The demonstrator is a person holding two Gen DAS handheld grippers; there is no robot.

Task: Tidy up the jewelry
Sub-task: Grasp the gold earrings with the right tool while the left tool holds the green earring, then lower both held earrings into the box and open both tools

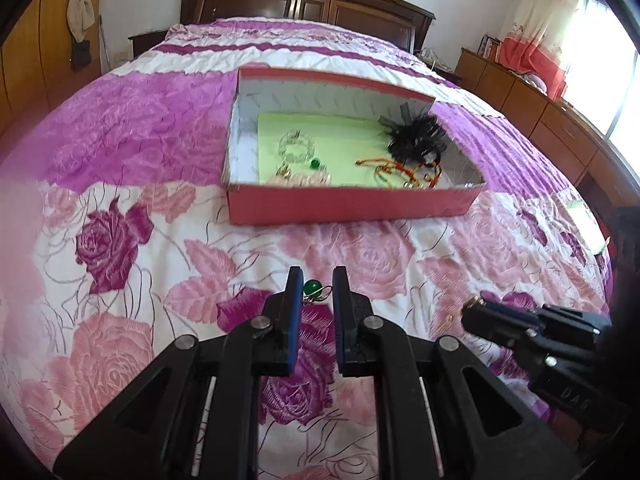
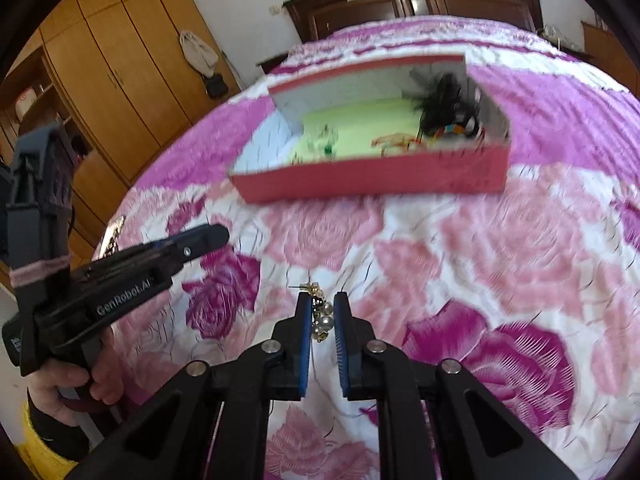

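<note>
On the flowered bedspread stands a red box [image 1: 352,205] lined in pale green. It holds a clear bead bracelet [image 1: 298,146], a green bead [image 1: 315,164], a black feather piece [image 1: 416,138] and red-orange cords [image 1: 396,170]. Nearer the camera, my left gripper [image 1: 318,276] is shut on a green bead earring [image 1: 313,288], just above the quilt. To its right, my right gripper [image 2: 322,300] is shut on a dangling pearl-and-gold earring [image 2: 324,318]. From the left wrist view the right gripper [image 1: 470,312] shows a gold bit at its tip. The left gripper [image 2: 218,236] also shows in the right wrist view.
The bedspread [image 1: 132,128] fills most of both views, with a dark wooden headboard [image 1: 304,4] behind the box. A wooden wardrobe [image 2: 120,72] stands on the left and low wooden cabinets [image 1: 532,104] on the right under a window. A person's hand [image 2: 76,384] grips the left tool's handle.
</note>
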